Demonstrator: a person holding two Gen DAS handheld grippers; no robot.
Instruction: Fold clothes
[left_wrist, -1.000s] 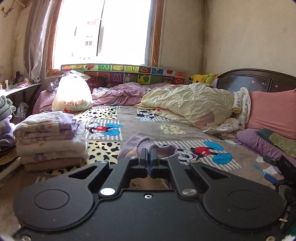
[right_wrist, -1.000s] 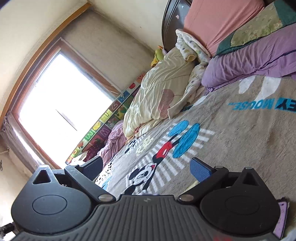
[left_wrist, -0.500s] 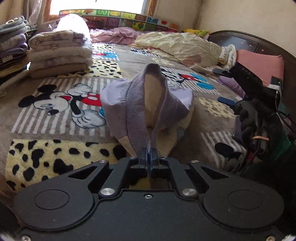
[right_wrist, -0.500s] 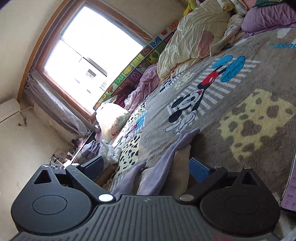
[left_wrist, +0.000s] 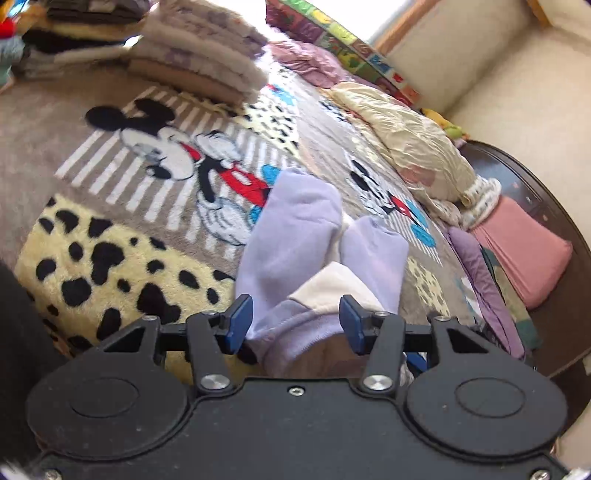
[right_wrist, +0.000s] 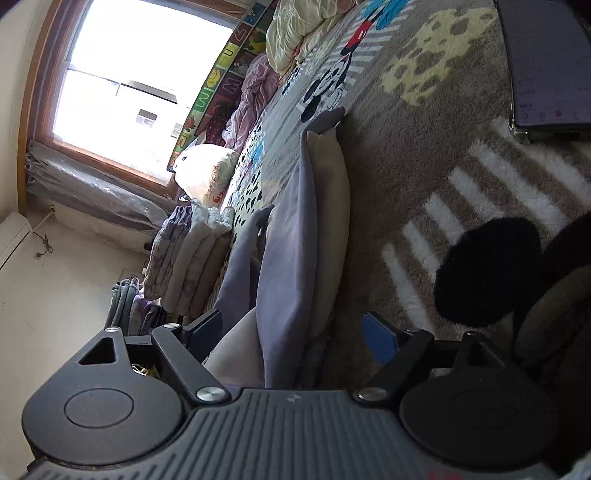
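A lavender and cream garment (left_wrist: 306, 240) lies in a bunched fold on the cartoon-mouse blanket (left_wrist: 110, 266). My left gripper (left_wrist: 293, 323) is open, its blue pads (left_wrist: 236, 321) standing on either side of the garment's near edge. In the right wrist view the same garment (right_wrist: 291, 258) runs away from me as a long lavender and beige fold. My right gripper (right_wrist: 293, 334) is also open and straddles its near end, low over the blanket. Neither gripper holds the fabric.
A stack of folded clothes (left_wrist: 199, 59) sits at the far left of the bed, also seen in the right wrist view (right_wrist: 184, 258). A yellow quilt (left_wrist: 417, 147), a pink pillow (left_wrist: 524, 251), a white bag (right_wrist: 203, 166) and a phone (right_wrist: 546, 66) lie around.
My left gripper, shut on the garment's ribbed edge half a second ago, has opened and the garment now rests on the blanket. My right gripper has dropped lower, alongside the garment.
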